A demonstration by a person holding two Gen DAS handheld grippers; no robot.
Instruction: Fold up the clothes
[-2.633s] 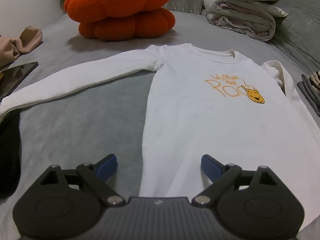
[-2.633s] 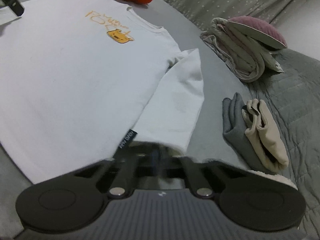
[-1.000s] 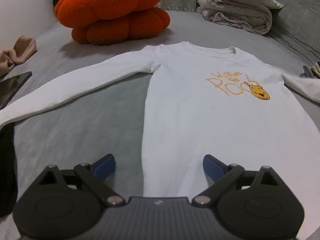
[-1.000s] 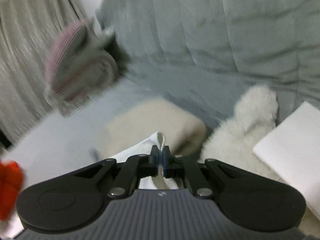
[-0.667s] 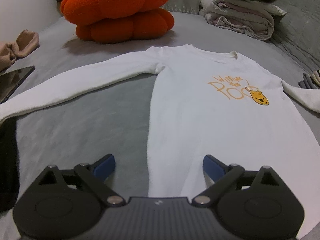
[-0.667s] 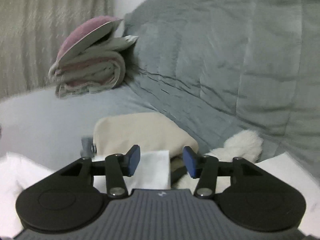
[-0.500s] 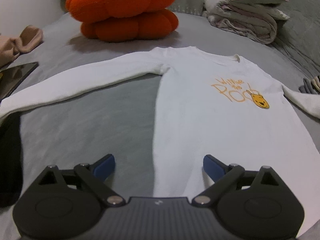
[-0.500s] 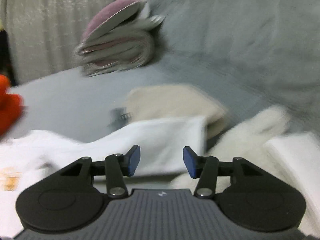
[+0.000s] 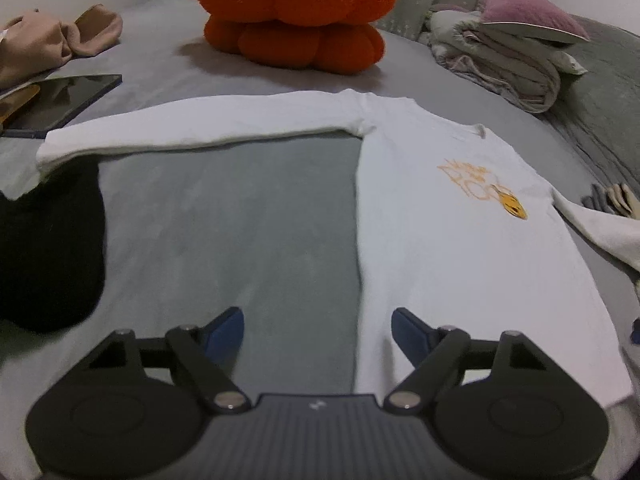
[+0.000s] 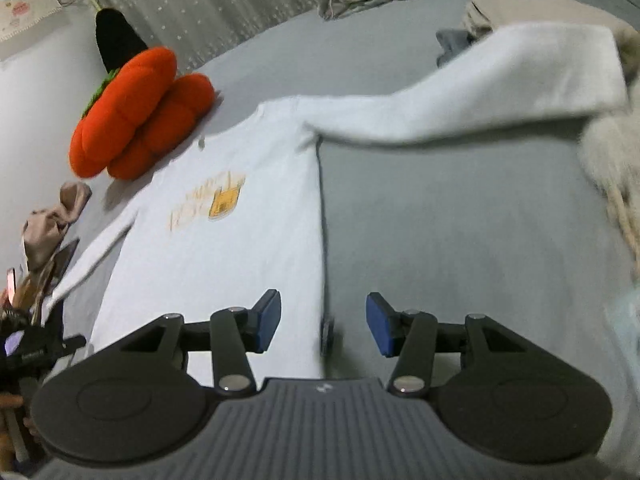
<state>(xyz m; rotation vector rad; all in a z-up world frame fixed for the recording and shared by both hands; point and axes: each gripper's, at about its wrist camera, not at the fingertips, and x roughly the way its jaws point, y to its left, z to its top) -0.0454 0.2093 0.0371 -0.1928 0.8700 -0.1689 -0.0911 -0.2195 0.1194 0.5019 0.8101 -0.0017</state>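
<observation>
White shirt (image 9: 460,248) lies flat below the pumpkin cushion (image 9: 292,12), sleeves out; soft, limp, best pinched at hem corners; left gripper (image 9: 318,330) and right gripper (image 10: 322,322) both gape empty

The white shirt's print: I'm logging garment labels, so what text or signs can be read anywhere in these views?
Orange lettering beside a yellow bear face on the white shirt: too blurred to read in both views.
Side-seam tag on the shirt: unreadable.
Wall hanging: print too small to read.
Nothing else carries text.

Orange pumpkin cushion (image 9: 294,16), dark tablet (image 9: 60,102)
</observation>
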